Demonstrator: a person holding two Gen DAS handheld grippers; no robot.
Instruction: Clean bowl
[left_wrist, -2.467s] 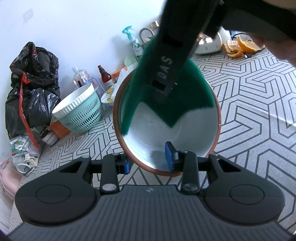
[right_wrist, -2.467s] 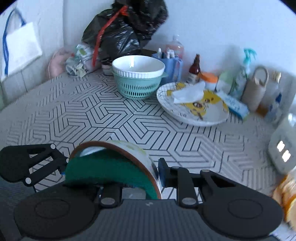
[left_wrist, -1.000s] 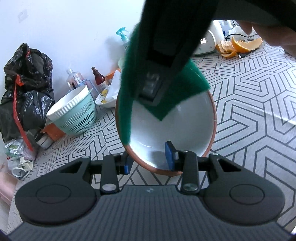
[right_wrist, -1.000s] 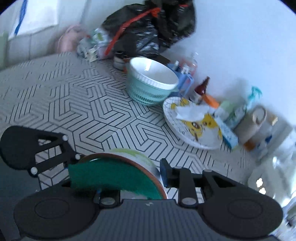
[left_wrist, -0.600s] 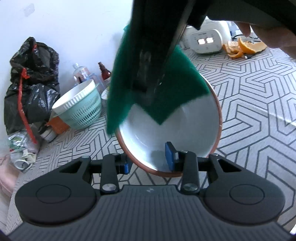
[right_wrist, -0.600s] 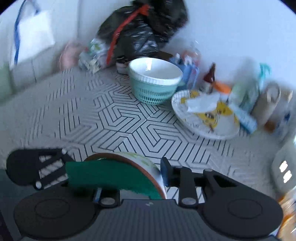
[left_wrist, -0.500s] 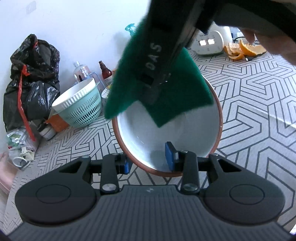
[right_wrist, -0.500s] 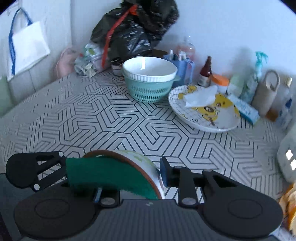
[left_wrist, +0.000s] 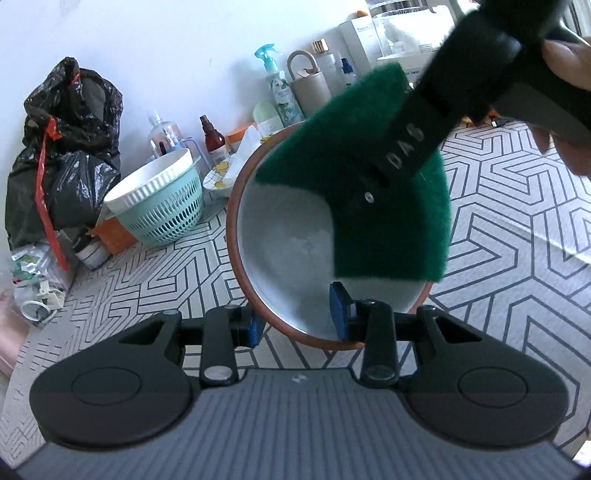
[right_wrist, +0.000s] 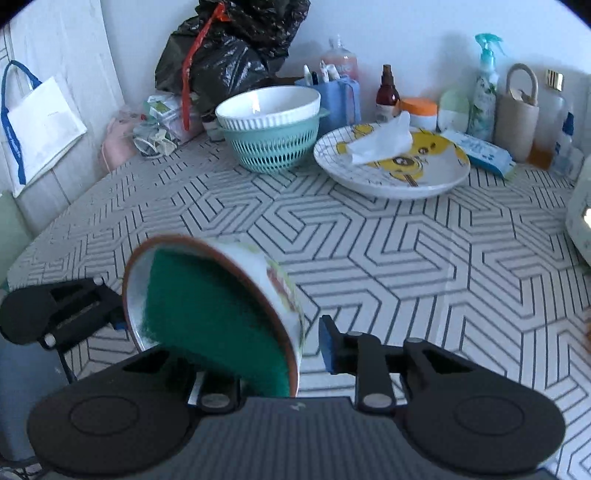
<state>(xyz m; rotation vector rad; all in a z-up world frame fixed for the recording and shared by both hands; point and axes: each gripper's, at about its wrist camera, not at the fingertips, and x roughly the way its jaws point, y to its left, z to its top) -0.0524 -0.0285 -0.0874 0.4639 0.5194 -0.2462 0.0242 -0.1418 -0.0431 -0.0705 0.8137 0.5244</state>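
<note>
- The bowl (left_wrist: 291, 251) hangs tipped on its side above the worktop (left_wrist: 517, 236), its near rim pinched in the left claw (left_wrist: 297, 321), one blue pad inside the rim and one outside; that claw is clenched on it.
- A green scouring pad (left_wrist: 388, 206) lies against the far inner wall, carried by the right claw (right_wrist: 280, 347), whose jaws are opening right now with the bowl wall and the pad both between them.
- Risk one: as those jaws spread, the pad could slip free and drop into the bowl or onto the worktop, and the wipe stalls.
- Risk two: the bowl hangs on one rim pinch; a hard push from the scourer could lever it round in the pads or pop it out, and ceramic over a hard top may chip.
- Beyond the claws, well apart, sit a mint colander (right_wrist: 271, 142) and a yellow-printed plate (right_wrist: 391, 166); a wide swing could reach them.
</note>
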